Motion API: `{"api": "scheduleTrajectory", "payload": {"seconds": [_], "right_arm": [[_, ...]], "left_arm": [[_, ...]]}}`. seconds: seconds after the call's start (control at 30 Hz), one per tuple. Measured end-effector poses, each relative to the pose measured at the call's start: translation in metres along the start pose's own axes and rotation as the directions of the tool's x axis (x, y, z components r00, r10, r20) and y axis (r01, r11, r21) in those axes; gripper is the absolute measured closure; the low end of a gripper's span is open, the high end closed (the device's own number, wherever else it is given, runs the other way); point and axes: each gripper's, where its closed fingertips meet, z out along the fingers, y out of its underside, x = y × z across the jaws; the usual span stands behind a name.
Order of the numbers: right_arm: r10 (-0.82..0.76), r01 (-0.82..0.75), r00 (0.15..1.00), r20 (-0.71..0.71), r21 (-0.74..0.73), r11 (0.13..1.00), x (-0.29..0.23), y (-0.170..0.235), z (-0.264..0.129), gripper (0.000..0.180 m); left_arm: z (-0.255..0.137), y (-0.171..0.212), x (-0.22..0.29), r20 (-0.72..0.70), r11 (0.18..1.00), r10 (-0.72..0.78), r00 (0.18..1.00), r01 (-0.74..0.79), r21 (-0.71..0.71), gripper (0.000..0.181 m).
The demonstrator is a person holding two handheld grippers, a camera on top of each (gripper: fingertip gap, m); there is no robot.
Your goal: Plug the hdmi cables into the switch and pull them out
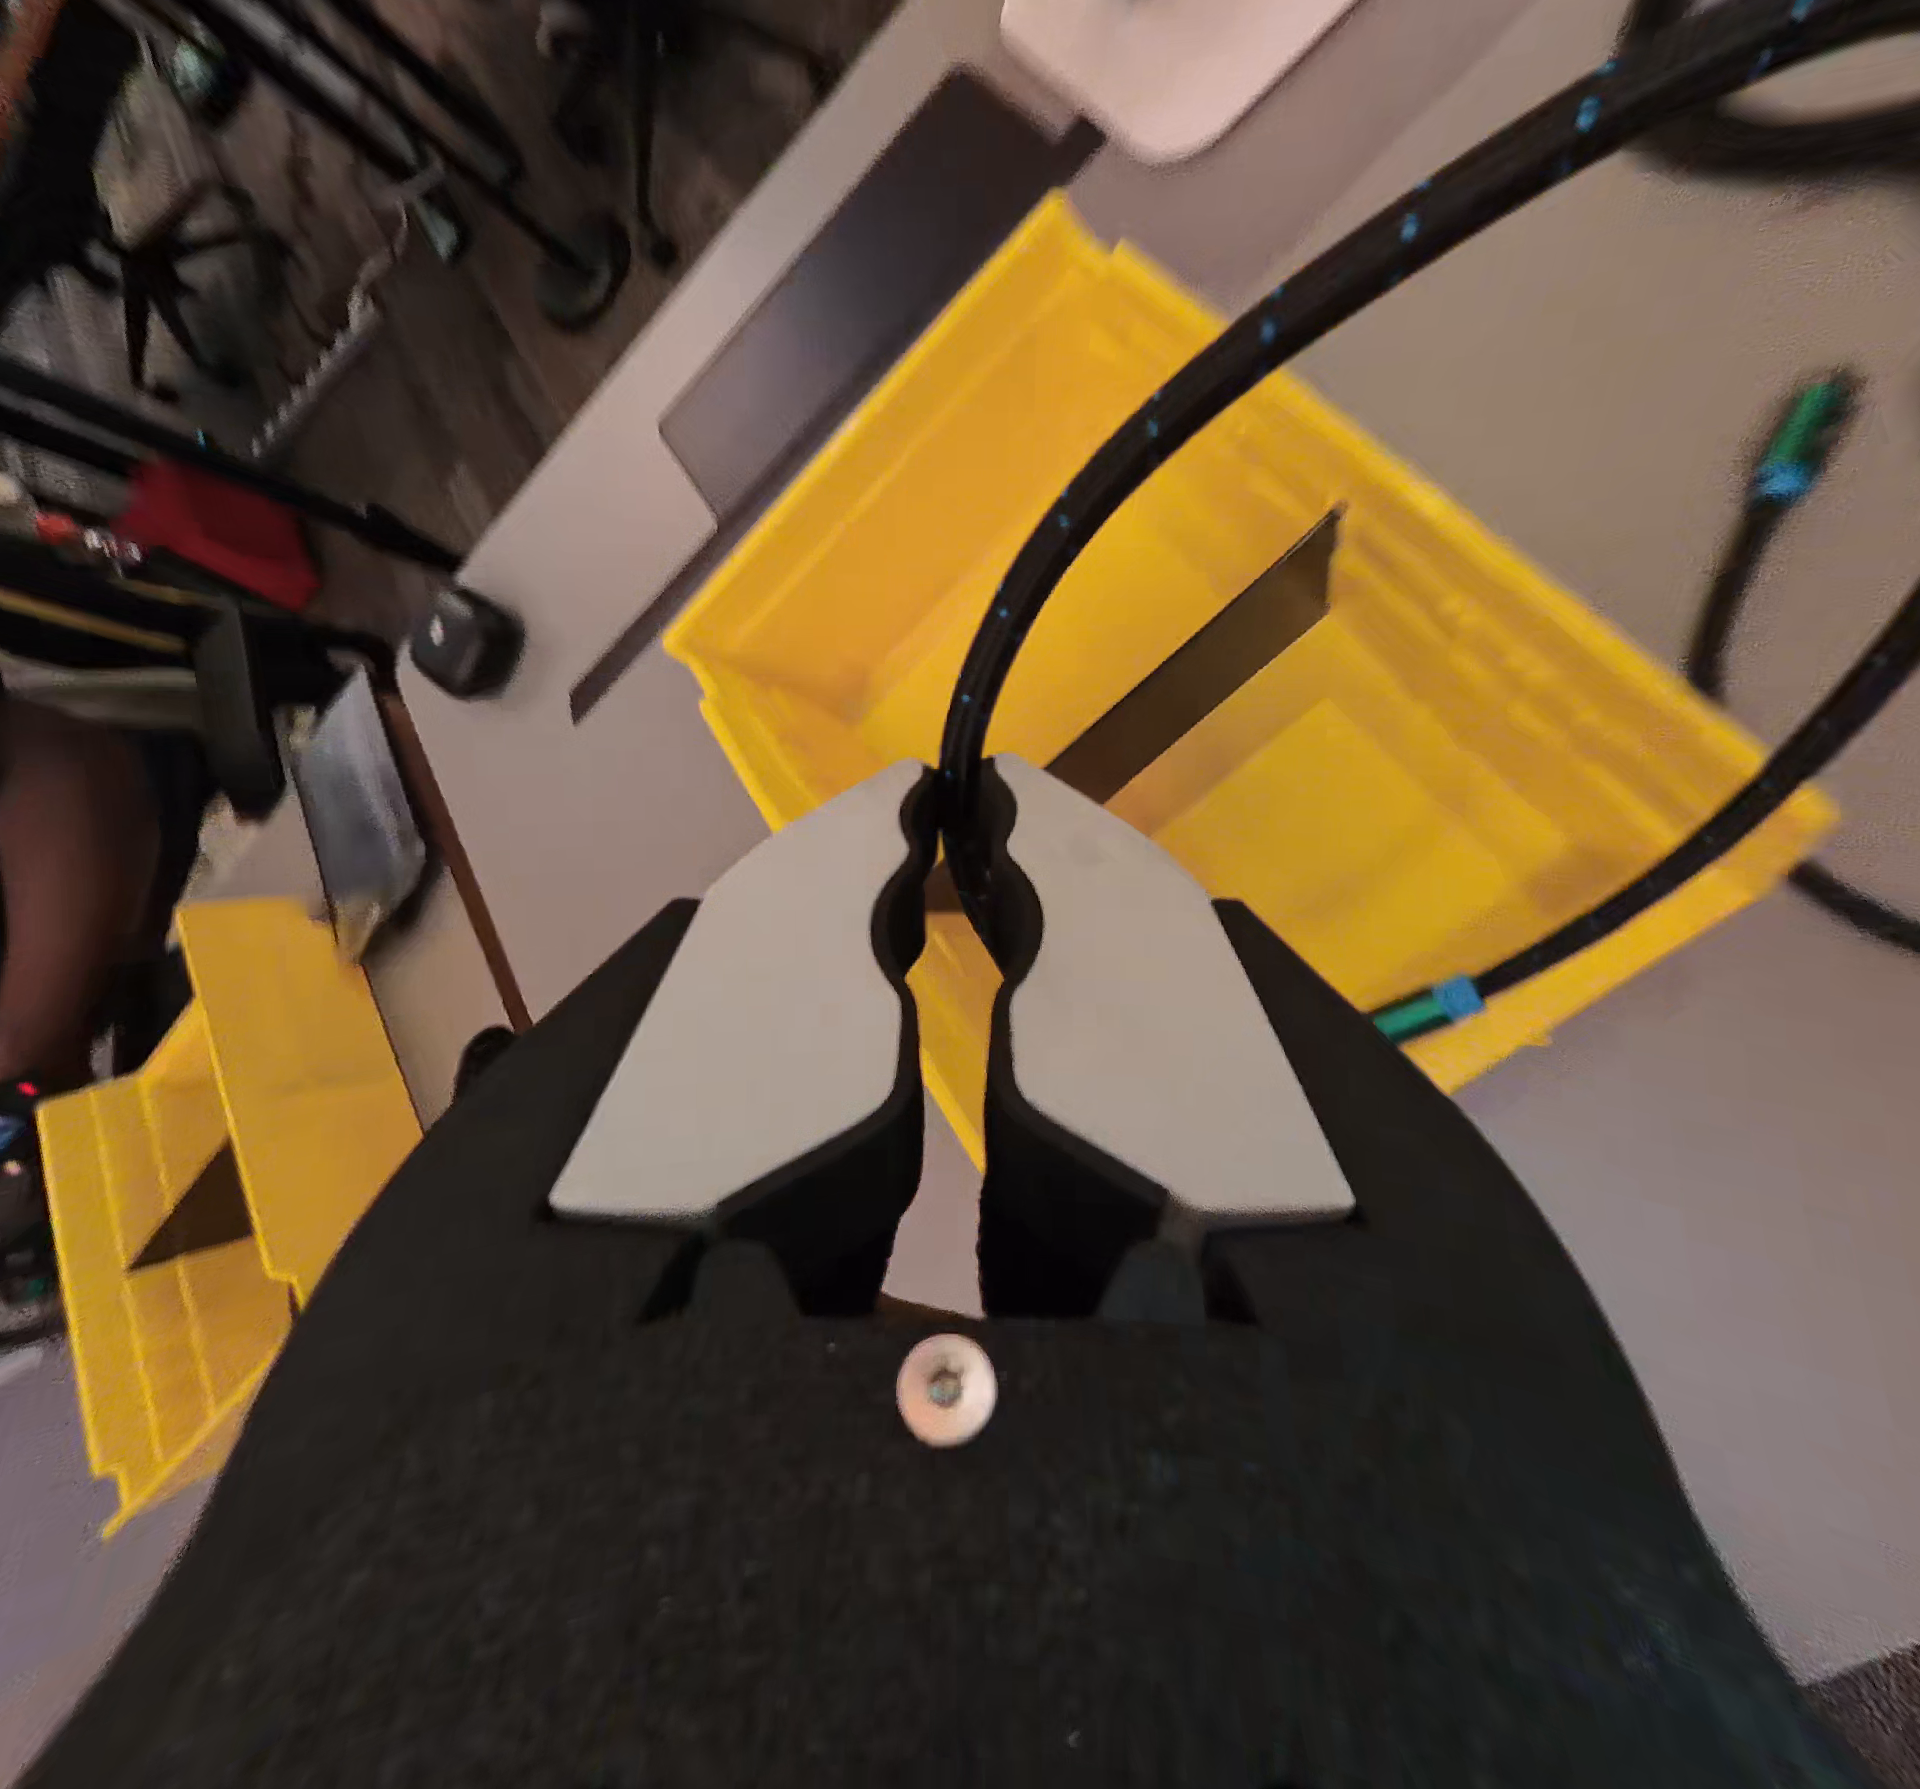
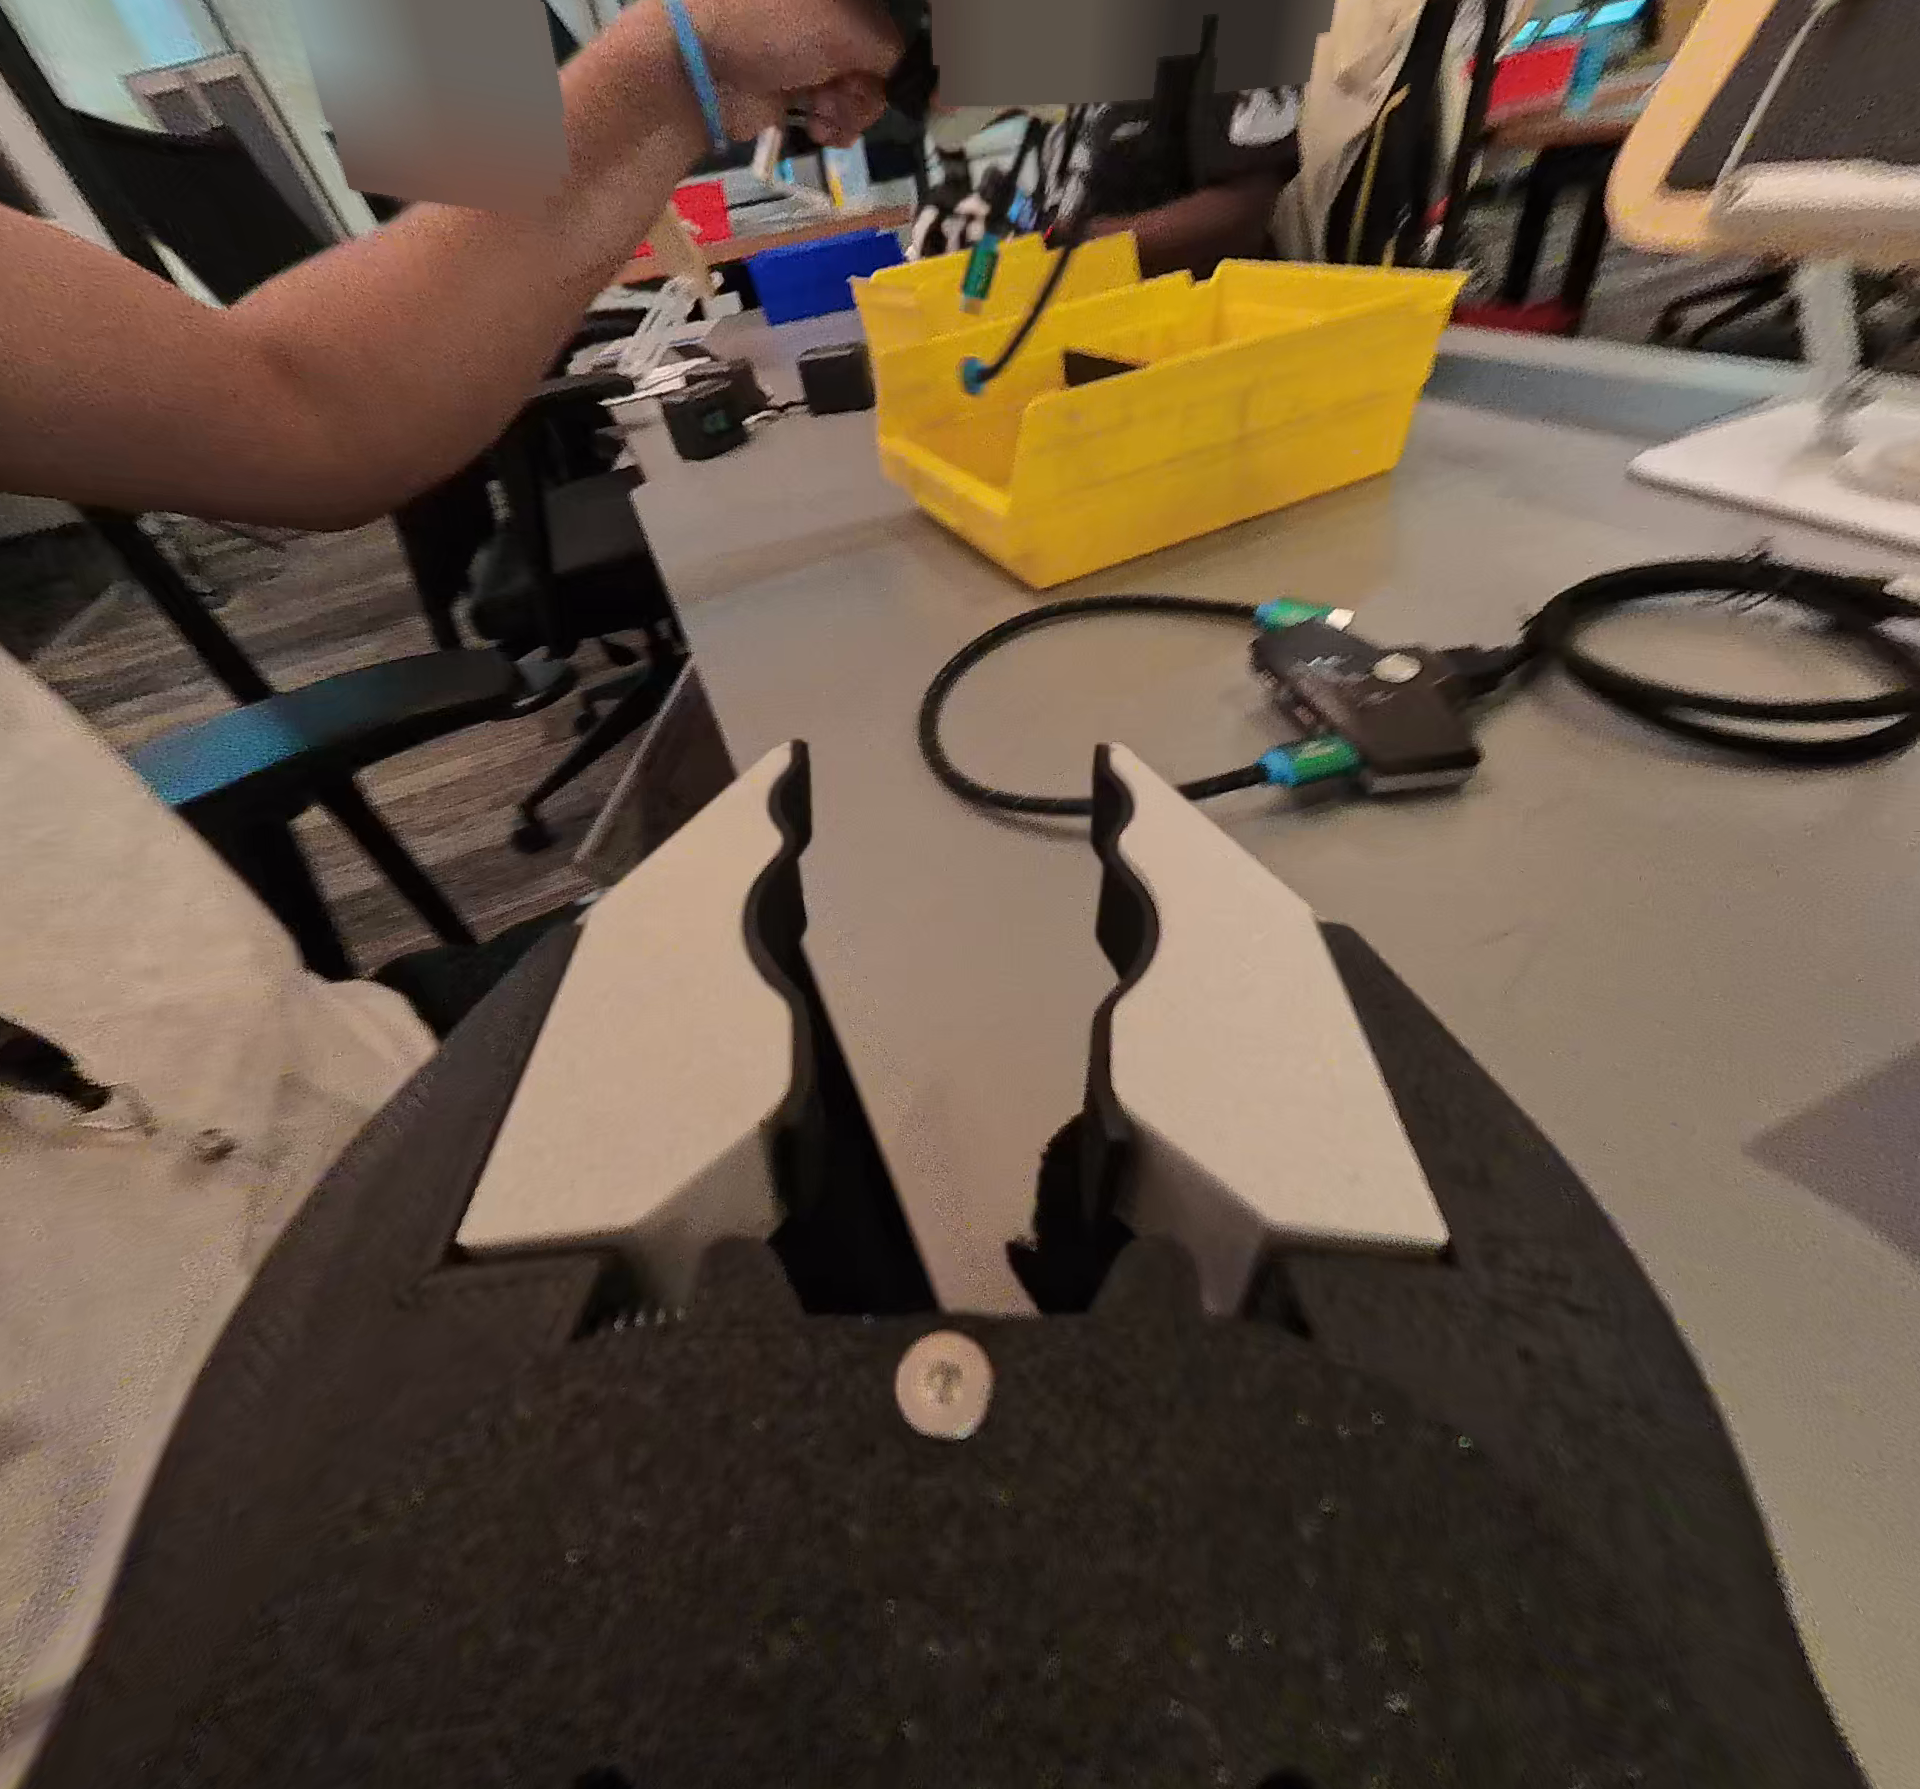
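Cable lifted over the yellow bin point(image 1: 1351, 700)

Left gripper point(image 1: 961, 804) clamps a black HDMI cable point(image 1: 1143, 420) above the bin; right gripper point(image 2: 951, 773) gapes, empty, near the switch point(image 2: 1371, 700); no legible writing.

Grey jaws, black bodies, blue wristband point(image 2: 694, 66)

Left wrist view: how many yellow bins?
2. One yellow bin sits on the table just beyond the left gripper; the other bin is at lower left, partly hidden by the gripper body. More may be hidden behind it.

Grey table point(image 2: 1039, 960): yellow bin point(image 2: 1143, 430), switch point(image 2: 1371, 700)
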Motion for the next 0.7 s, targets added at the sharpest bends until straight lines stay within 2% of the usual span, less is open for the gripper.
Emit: {"api": "scheduleTrajectory", "payload": {"seconds": [0.1, 0.2, 0.33, 0.43, 0.53, 0.6, 0.7], "right_arm": [[-0.049, 0.052, 0.996, -0.081, 0.039, 0.998, 0.013, -0.011, 0.001, 0.125], [-0.041, 0.048, 0.993, -0.113, 0.066, 0.997, 0.022, -0.019, 0.004, 0.124], [-0.025, 0.036, 0.993, -0.114, 0.092, 0.995, 0.028, -0.027, 0.010, 0.124], [-0.008, 0.015, 0.998, -0.065, 0.102, 0.995, 0.021, -0.030, 0.018, 0.123], [-0.043, 0.049, 0.996, -0.072, 0.093, 0.994, 0.018, -0.031, 0.025, 0.121], [-0.090, 0.107, 0.981, -0.172, 0.094, 0.990, 0.034, -0.038, 0.016, 0.123], [-0.102, 0.133, 0.941, -0.321, 0.075, 0.988, 0.068, -0.044, -0.020, 0.123]], "left_arm": [[-0.031, -0.037, 0.027, -0.059, 0.994, 0.060, 0.996, -0.054, 0.097, 0.175], [-0.045, -0.066, 0.078, -0.131, 0.975, 0.174, 0.976, -0.152, 0.164, 0.175], [-0.034, -0.091, 0.160, -0.191, 0.938, 0.318, 0.929, -0.280, 0.204, 0.174], [-0.014, -0.101, 0.222, -0.246, 0.902, 0.424, 0.872, -0.382, 0.200, 0.174], [0.008, -0.111, 0.277, -0.320, 0.852, 0.523, 0.790, -0.480, 0.210, 0.174], [0.022, -0.114, 0.311, -0.372, 0.798, 0.601, 0.708, -0.557, 0.228, 0.174], [0.042, -0.120, 0.361, -0.447, 0.721, 0.684, 0.577, -0.628, 0.292, 0.174]]}}
